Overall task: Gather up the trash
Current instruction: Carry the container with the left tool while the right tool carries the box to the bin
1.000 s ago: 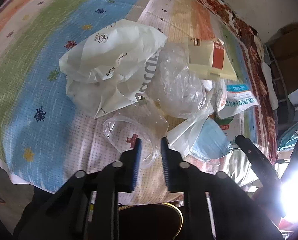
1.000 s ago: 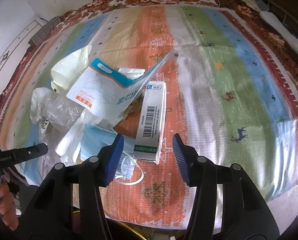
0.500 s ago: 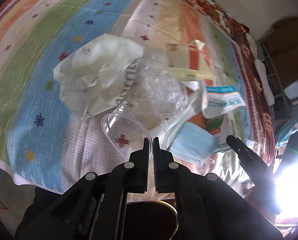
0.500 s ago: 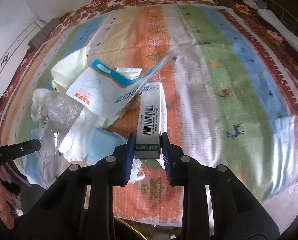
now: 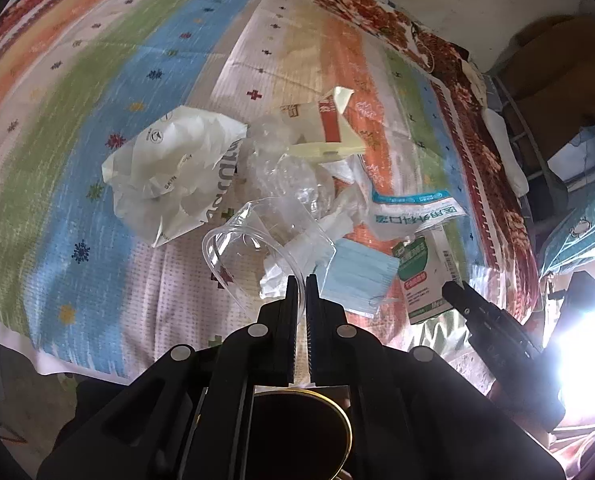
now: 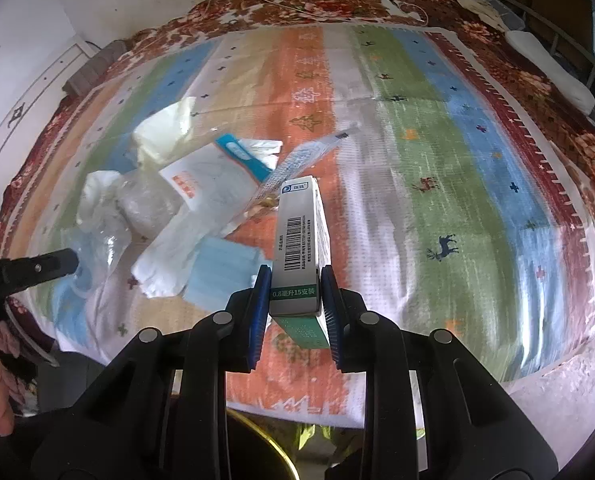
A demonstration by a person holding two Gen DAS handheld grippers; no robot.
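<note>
Since 0.5 s ago my right tool [image 6: 296, 294] lifted the box [image 6: 299, 236], still pinching it above the bed [image 6: 437, 184]; label reads "0.8毫升15支装". Left tool [image 5: 301, 300] stays pressed on the clear cup [image 5: 253, 248] rim.

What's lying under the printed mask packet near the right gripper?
The mask packet overlaps a folded white sheet and crumpled clear plastic. Anything further beneath is hidden.

Mask [image 5: 357, 276] on bedspread [image 5: 97, 200], between cup [image 5: 257, 248] and box [image 5: 421, 276].
</note>
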